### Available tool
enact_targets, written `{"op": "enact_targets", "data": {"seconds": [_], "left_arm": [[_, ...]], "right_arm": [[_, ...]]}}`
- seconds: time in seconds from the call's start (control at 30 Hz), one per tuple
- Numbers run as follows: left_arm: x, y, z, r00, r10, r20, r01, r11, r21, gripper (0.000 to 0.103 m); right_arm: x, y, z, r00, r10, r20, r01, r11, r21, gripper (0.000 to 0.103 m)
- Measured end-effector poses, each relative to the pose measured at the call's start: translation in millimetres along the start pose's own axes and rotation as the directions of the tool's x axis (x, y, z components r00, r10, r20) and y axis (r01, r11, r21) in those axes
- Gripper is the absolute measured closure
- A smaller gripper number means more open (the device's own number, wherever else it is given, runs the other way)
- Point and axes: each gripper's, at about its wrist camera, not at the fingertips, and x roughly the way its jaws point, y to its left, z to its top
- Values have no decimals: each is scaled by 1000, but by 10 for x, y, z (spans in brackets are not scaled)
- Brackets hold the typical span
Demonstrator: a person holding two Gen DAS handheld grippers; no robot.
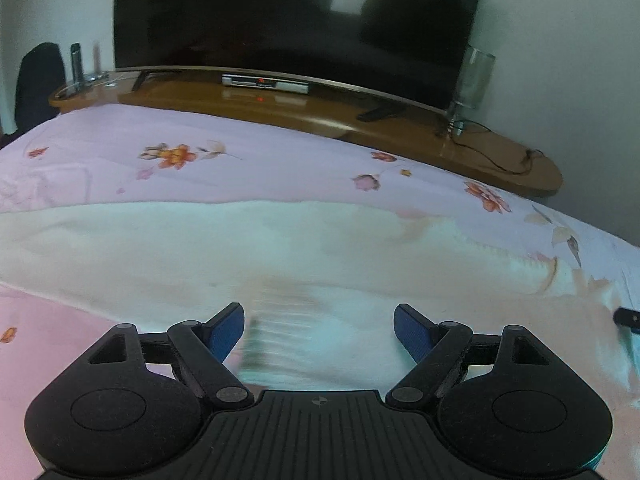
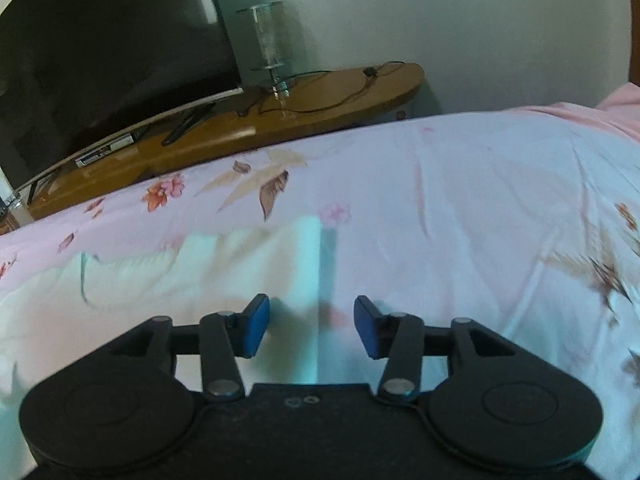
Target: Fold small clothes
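One cream garment [image 1: 248,248] flat on floral bedsheet [image 1: 280,152], blurred, edges unclear. Left gripper [image 1: 319,330] angled down over garment, jaws spread wide, nothing pinched. Right gripper [image 2: 312,326] angled down at garment's right edge [image 2: 308,248], jaws apart, pads clear of cloth. One TV [image 1: 296,20] behind.

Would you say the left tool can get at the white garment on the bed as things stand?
Probably yes: the left tool is open just above the white garment, which lies flat on the floral bedspread with nothing between them.
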Motion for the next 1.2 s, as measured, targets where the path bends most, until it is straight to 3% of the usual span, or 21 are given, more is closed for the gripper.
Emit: {"op": "enact_targets", "data": {"seconds": [0.1,0.17,0.23,0.3,0.37,0.4,0.47,0.57,0.67,0.8,0.87,0.9,0.93,1.2], "left_arm": [[112,-68,-61,1000,4,-27,-3,1000,22,21],[166,-97,-87,1000,12,-26,-11,999,35,21],[201,-118,-89,1000,22,-16,-21,998,53,21],[215,-132,-83,1000,27,-13,-26,998,51,21],[216,-166,-84,1000,31,-7,-30,998,63,21],[217,-174,-91,999,32,-3,-31,997,69,21],[219,-197,-104,999,34,3,-35,997,75,21],[237,-218,-115,999,43,10,-43,995,84,21],[226,-230,-111,999,50,7,-50,994,93,17],[147,-252,-85,999,33,8,-34,996,88,17],[171,-282,-93,999,42,1,-42,993,110,17],[175,-288,-95,999,47,1,-47,993,111,17],[176,-285,-97,999,46,2,-46,994,103,17],[229,-332,-92,998,62,2,-61,994,89,17]], "right_arm": [[34,-7,-15,999,21,28,-21,1000,2,50],[68,-32,-6,1000,22,22,-22,1000,11,51],[150,-58,46,999,43,10,-43,999,29,65],[232,-64,119,998,61,3,-62,996,58,68],[303,-65,162,996,84,-13,-83,994,76,79],[296,-44,166,997,72,-11,-71,996,50,90],[284,-72,152,1000,3,5,-3,1000,12,93],[313,-276,180,995,-103,5,102,992,76,101],[255,-208,159,998,-64,-10,64,998,26,97],[58,-194,178,999,5,45,-9,997,83,26],[85,-223,224,998,26,50,-31,994,107,36],[145,-234,241,999,50,21,-52,991,125,57],[184,-246,241,998,64,6,-64,987,146,67],[45,-170,219,995,81,59,-87,990,112,59]]}}
